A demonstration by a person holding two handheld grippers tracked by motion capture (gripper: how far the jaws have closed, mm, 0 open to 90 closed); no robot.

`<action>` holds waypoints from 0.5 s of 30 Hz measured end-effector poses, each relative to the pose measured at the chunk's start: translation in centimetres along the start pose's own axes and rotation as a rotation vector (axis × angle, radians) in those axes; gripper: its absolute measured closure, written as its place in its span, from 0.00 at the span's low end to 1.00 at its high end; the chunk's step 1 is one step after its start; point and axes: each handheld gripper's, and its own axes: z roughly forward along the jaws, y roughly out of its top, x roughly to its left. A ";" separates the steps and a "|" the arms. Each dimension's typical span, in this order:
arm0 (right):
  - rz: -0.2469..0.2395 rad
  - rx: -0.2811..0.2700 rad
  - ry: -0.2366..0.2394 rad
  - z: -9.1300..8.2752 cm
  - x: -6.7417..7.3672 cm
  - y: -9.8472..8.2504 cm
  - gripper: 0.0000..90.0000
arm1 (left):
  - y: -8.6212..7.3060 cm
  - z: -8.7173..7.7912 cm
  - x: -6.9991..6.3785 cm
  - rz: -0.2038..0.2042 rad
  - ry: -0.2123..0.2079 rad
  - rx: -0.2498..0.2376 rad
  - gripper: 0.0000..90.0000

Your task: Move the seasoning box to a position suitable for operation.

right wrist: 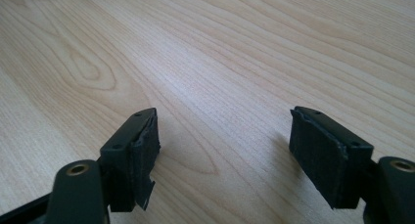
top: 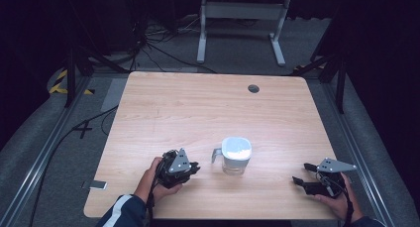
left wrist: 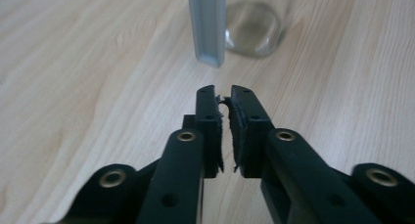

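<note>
Glass mug with a white lid stands upright on the tabletop, handle turned toward the left tongs, and nothing grips it yet. Left tongs are clenched nearly pad to pad on nothing, tips just short of the handle, so they'd have to reopen before any grab; right tongs are spread wide and empty, well apart from the mug near the right edge. Judging by that, work is at the approach stage: grasp and everything after remain.
</note>
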 end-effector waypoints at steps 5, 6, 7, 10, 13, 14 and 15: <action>0.000 -0.001 0.000 0.0 0.0 0.0 0.30 | 1.0 -0.9 0.1 0.026 -0.005 -0.031 1.00; 0.000 0.000 0.000 0.0 0.0 0.0 0.30 | 1.2 -1.0 0.1 0.017 -0.003 -0.042 1.00; 0.000 0.000 0.000 0.0 0.0 0.0 0.30 | 1.4 -1.3 0.1 0.015 0.001 -0.056 1.00; 0.000 0.000 0.000 0.0 0.0 0.0 0.30 | 2.1 -2.0 0.2 0.011 0.003 -0.101 1.00; 0.000 0.000 0.000 0.0 0.0 0.0 0.30 | 2.9 -2.6 0.1 0.027 -0.001 -0.161 1.00; 0.000 0.000 0.000 0.0 0.0 0.0 0.30 | 3.2 -2.6 0.0 0.016 0.000 -0.168 1.00; 0.000 0.000 0.000 0.0 0.0 0.0 0.30 | 3.6 -2.6 0.0 0.026 0.002 -0.177 1.00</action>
